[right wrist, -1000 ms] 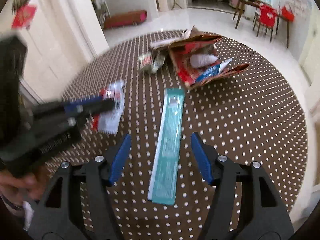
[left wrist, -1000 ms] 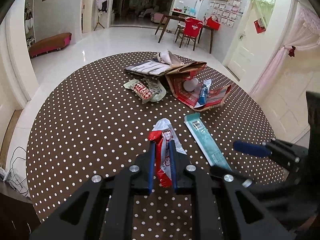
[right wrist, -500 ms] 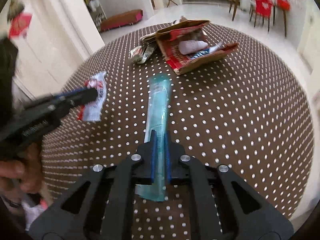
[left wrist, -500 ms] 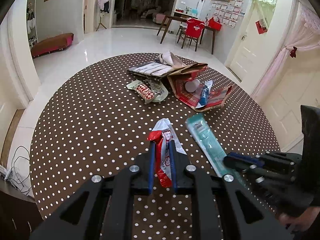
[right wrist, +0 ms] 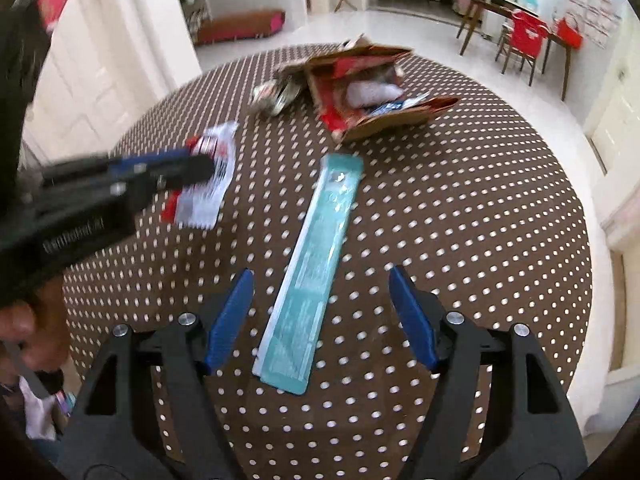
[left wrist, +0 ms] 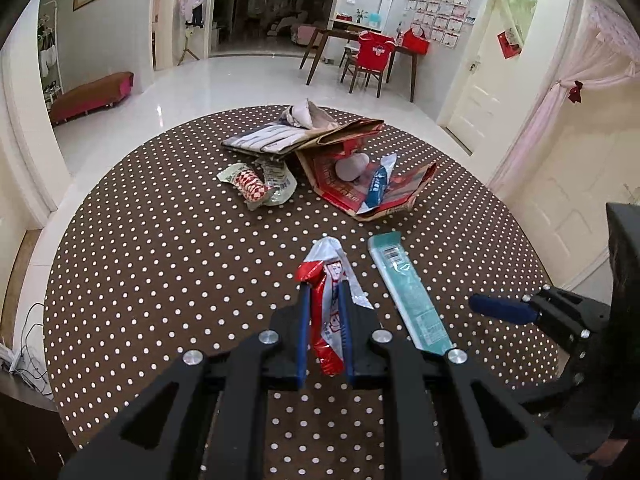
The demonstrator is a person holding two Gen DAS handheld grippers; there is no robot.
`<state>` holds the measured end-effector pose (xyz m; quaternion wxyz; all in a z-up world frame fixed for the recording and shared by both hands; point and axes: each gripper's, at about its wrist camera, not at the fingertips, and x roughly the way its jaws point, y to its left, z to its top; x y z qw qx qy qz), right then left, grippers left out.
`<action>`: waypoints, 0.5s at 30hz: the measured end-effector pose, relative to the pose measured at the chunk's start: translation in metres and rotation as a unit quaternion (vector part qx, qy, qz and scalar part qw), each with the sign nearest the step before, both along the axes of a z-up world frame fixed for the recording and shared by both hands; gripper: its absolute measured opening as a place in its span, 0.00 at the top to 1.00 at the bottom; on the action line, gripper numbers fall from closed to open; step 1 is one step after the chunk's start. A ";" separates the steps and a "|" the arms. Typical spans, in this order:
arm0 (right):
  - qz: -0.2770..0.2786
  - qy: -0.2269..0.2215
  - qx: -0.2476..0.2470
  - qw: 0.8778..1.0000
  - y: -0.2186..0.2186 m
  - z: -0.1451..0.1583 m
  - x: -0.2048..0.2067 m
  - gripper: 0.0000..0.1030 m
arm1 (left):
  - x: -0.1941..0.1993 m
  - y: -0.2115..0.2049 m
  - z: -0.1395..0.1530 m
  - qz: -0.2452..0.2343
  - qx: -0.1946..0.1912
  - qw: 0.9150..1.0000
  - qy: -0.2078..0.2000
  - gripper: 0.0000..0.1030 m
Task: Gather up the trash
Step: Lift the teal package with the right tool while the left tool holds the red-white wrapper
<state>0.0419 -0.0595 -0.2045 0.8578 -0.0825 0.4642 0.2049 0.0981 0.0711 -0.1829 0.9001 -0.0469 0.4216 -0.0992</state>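
My left gripper [left wrist: 325,292] is shut on a red and white wrapper [left wrist: 327,304], held just above the polka-dot table [left wrist: 160,280]. From the right wrist view the same left gripper [right wrist: 200,168] shows at the left with the wrapper [right wrist: 208,196]. A long teal packet [right wrist: 314,268] lies flat on the table between the blue pads of my right gripper [right wrist: 320,284]; its jaws are opening and do not touch the packet. The teal packet [left wrist: 408,292] lies right of the wrapper, and one blue fingertip of my right gripper [left wrist: 496,308] reaches in from the right.
A torn red cardboard box [left wrist: 372,184] holding trash sits at the far side of the table, with a crumpled wrapper [left wrist: 256,184] to its left and flat packaging [left wrist: 272,136] behind. A person's hand [right wrist: 24,320] holds the left gripper. The table edge [right wrist: 584,240] curves close on the right.
My right gripper closed on the teal packet half a second ago and has now spread wide again, leaving the packet flat on the table. The left gripper kept its hold on the wrapper.
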 end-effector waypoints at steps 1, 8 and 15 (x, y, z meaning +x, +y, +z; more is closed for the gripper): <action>0.003 0.005 -0.006 1.000 0.003 -0.004 -0.001 0.38 | 0.000 0.001 -0.001 0.002 0.000 1.000 0.001 0.87; -0.008 -0.011 -0.035 0.999 0.013 -0.011 0.001 0.74 | -0.004 0.001 -0.001 0.002 -0.001 1.000 0.001 0.87; -0.037 0.018 0.032 0.999 -0.032 -0.005 0.006 0.74 | -0.008 -0.005 0.001 -0.004 0.000 1.000 0.001 0.87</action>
